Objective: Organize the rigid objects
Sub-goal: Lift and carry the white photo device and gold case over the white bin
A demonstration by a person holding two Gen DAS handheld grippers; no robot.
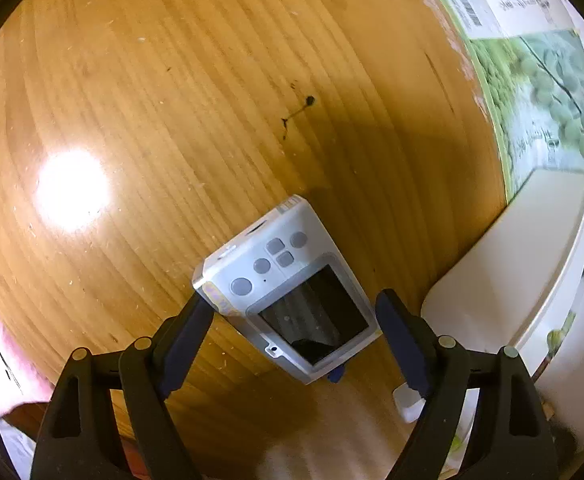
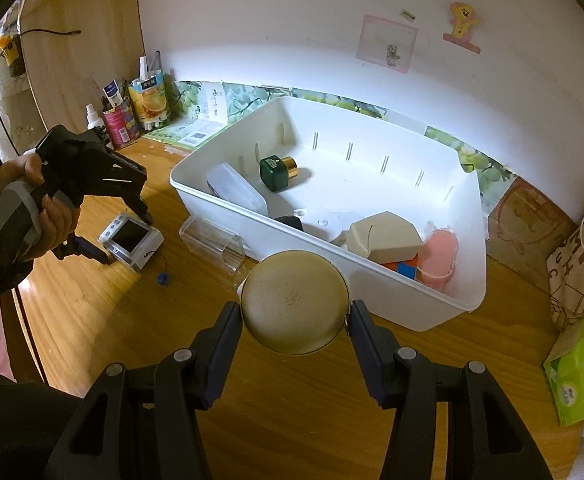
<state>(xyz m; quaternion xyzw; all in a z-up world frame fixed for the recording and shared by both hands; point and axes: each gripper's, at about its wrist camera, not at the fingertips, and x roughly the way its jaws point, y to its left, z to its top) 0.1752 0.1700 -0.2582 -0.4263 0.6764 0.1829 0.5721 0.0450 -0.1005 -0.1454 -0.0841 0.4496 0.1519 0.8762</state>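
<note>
Bin (image 2: pixel 452 280): sitting on the wooden table (image 2: pixel 292 400), against the wall.
In bin: a square bottle (image 2: pixel 277 172) lying toward the back left; a faceted box (image 2: pixel 380 236) and a cup (image 2: pixel 438 260) resting at the front right.
Clear container (image 2: pixel 211 242): lying on the table just left of the bin.
Camera (image 2: pixel 131 242): lying further left, under the left gripper (image 2: pixel 103 236).
Round tin (image 2: pixel 296 302): sitting between the right gripper (image 2: pixel 296 320) pads, in front of the bin.

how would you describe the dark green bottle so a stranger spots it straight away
Find the big white bin on the wooden table. At its far left end, beside a frosted clear container, lies the dark green bottle. It is the only green item inside, and the only one with a shiny gold cap.
</note>
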